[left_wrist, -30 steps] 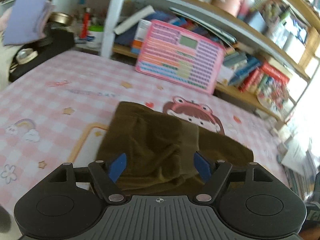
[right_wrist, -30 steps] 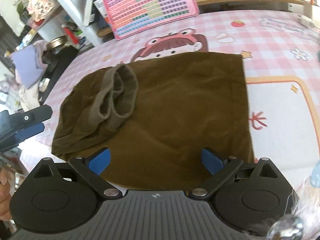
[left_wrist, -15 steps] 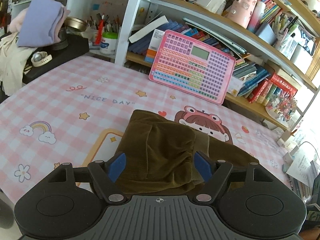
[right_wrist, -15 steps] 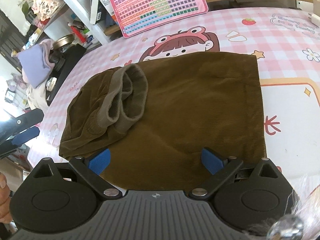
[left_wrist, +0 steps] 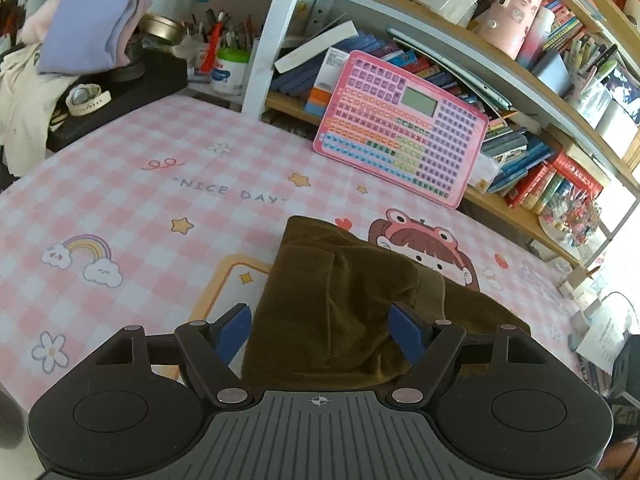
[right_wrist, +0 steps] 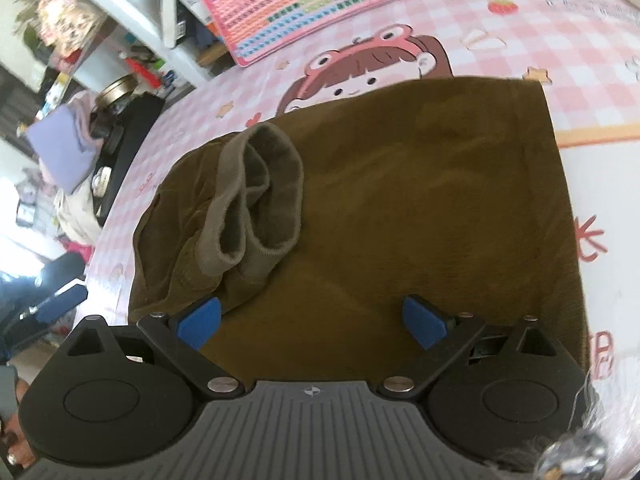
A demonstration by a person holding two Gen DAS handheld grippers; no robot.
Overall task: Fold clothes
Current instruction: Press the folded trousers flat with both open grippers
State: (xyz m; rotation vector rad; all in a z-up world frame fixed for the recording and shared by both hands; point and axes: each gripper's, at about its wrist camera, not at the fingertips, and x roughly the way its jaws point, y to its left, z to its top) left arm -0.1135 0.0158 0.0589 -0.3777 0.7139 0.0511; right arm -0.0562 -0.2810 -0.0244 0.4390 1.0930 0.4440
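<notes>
Both jaws wide, holding nothing: left gripper (left_wrist: 320, 326) and right gripper (right_wrist: 311, 322) above olive-brown corduroy garment (right_wrist: 420, 208), apparently partly folded, on pink checked tablecloth (left_wrist: 120, 208).

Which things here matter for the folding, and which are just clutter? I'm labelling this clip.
For the job:
brown garment
its ribbed cuffs
left tongs, open
right tongs, open

Lying about:
pink toy keyboard
wristwatch
lilac folded cloth
books

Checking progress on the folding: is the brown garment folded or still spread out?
Partly folded. The brown garment lies mostly flat on the table, with one end and its ribbed cuffs bunched over it.
</notes>
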